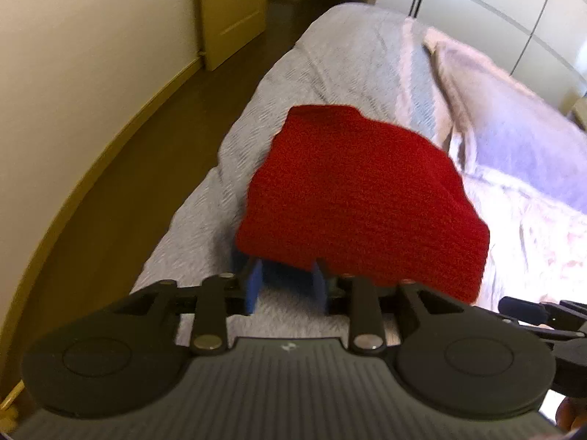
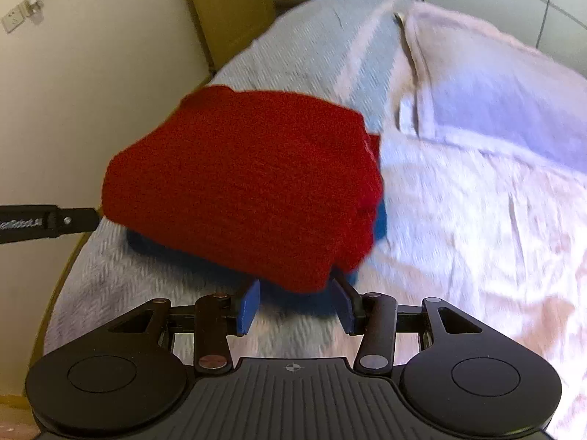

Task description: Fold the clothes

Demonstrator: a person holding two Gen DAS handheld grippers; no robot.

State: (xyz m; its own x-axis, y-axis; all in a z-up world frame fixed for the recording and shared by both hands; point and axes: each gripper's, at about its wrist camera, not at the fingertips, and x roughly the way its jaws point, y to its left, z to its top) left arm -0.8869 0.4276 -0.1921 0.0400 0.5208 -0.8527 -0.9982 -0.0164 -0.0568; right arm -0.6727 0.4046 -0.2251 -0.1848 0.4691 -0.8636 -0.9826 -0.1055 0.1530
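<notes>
A folded red knit garment point(image 1: 359, 198) point(image 2: 242, 183) lies on the bed, on top of a blue folded piece point(image 2: 379, 220) that peeks out at its right and near edges. My left gripper point(image 1: 286, 275) sits at the red garment's near edge, its blue fingers point(image 1: 253, 289) apart. Their tips are hidden under the red edge. My right gripper point(image 2: 299, 289) is at the same near edge, blue fingers point(image 2: 249, 308) wide apart. I see no cloth pinched in either one.
The bed has a pale grey-blue cover point(image 1: 330, 55) and a rumpled pinkish sheet point(image 2: 477, 220) to the right. Its left edge drops to a brown floor point(image 1: 128, 165) beside a cream wall. A door point(image 1: 231, 7) and wardrobe fronts point(image 1: 495, 11) stand behind.
</notes>
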